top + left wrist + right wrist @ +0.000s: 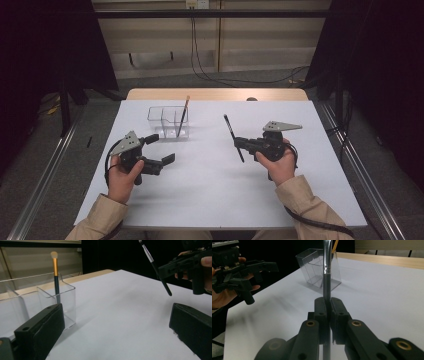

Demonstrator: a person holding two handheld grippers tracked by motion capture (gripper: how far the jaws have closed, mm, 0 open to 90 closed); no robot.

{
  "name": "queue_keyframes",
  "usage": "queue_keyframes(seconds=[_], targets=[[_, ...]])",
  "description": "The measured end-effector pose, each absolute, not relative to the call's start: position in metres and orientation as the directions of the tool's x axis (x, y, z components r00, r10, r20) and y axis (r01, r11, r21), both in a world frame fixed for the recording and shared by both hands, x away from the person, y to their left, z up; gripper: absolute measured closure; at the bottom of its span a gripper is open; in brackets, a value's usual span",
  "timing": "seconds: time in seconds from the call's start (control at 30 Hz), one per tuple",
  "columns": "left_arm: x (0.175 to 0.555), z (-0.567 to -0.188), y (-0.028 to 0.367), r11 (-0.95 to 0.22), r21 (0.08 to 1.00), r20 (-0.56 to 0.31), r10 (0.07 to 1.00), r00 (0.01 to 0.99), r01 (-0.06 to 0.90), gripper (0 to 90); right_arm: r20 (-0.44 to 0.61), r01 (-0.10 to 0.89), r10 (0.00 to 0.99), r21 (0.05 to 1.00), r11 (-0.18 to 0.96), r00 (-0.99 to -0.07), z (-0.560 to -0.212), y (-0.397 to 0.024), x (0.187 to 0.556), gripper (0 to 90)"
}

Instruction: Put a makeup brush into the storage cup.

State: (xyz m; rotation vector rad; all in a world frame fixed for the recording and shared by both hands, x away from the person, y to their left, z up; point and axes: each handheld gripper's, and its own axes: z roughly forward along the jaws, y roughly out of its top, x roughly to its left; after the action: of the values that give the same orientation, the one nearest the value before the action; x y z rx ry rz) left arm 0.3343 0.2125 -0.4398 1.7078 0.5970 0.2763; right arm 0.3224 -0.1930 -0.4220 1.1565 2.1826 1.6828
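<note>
**Black brush clamped in the right gripper, gold-handled brush standing in the clear holder**

The slim black makeup brush with a silver metal ferrule (233, 138) is off the table, pinched between the jaws of the right gripper (241, 144). In the right gripper view those jaws are closed tight on the brush's shaft (327, 277), which rises straight up between them. From above, the brush slants, its upper end pointing away from the person and its lower end toward them, above the white table top (210, 190). The left gripper view shows it tilted in the air (155, 266), with its dark lower tip above the white surface.

The right hand (278, 162) grips the tool on the right half of the table.

Farther left and toward the far edge stands the clear plastic divided holder (159, 119). A second brush with a gold ferrule, dark handle and pale bristle tip (183, 116) leans upright in its right-hand compartment; the left gripper view shows it against the holder's wall (55, 272).

Just beside the holder, on its near side, the left gripper (161, 149) is held by the left hand (122, 175). Its jaws are spread wide apart with nothing between them, one near the holder's corner in its own view.
</note>
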Motion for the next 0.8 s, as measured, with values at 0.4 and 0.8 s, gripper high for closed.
queue_keyframes(seconds=[0.4,0.8], targets=[[0.338,-0.431,0.187,-0.100,0.963,-0.174,0.478,0.861,0.250,0.0,0.320,0.463,0.626,0.883,0.074,-0.711,-0.419,-0.188,0.319,84.7],[0.347,-0.426,0.159,-0.005,0.936,-0.314,0.444,0.839,0.353,0.0,0.315,0.459,0.620,0.885,0.083,-0.719,-0.419,-0.186,0.318,84.7]])
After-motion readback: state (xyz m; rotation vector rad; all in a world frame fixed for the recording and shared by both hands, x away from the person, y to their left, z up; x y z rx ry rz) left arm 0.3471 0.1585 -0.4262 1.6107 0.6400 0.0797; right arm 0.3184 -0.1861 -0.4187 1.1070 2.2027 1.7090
